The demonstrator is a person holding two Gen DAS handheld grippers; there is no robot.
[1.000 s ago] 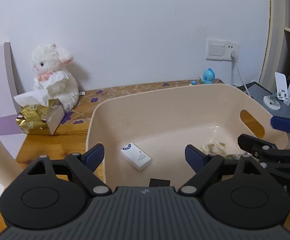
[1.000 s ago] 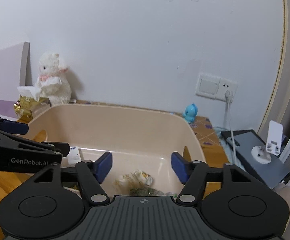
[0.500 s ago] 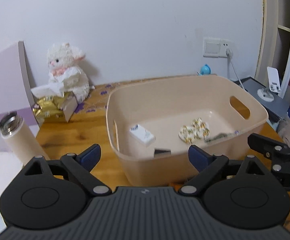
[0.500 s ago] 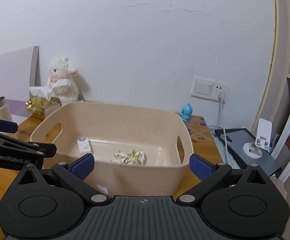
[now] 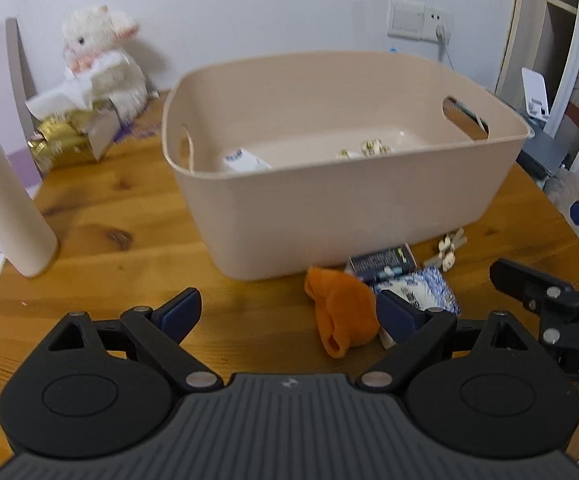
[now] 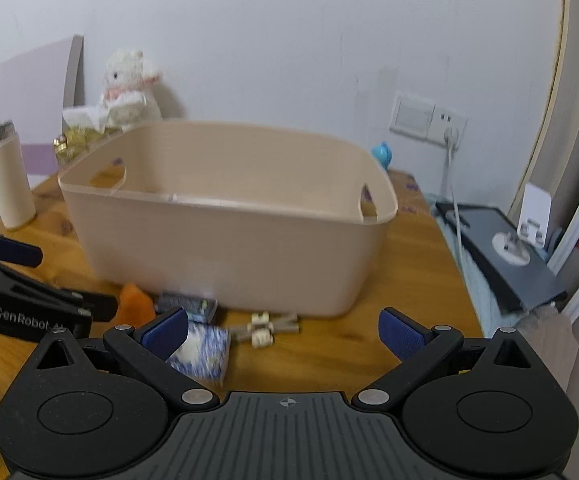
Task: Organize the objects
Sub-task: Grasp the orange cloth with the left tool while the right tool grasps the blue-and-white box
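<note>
A beige plastic bin (image 5: 329, 208) (image 6: 225, 248) stands on the round wooden table (image 5: 129, 240). Inside lie a small white box (image 5: 245, 160) and a patterned bundle (image 5: 369, 148). In front of the bin lie an orange cloth (image 5: 345, 316) (image 6: 135, 304), a dark small box (image 5: 381, 266) (image 6: 187, 304), a blue-and-white packet (image 5: 429, 290) (image 6: 205, 348) and a cream clip-like piece (image 5: 449, 250) (image 6: 263, 328). My left gripper (image 5: 289, 312) is open, just short of the orange cloth. My right gripper (image 6: 283, 336) is open over the packet and clip piece.
A cream bottle (image 5: 5, 216) (image 6: 7, 178) stands at the table's left. A white plush toy (image 5: 101, 56) and a gold tissue box (image 5: 69, 136) sit behind. A wall socket with cable (image 6: 449, 136), a blue figurine (image 6: 383, 154) and a dark device (image 6: 505, 256) are at the right.
Both grippers have drawn back and down from over the bin to its near side. The loose items in front of the bin have come into view.
</note>
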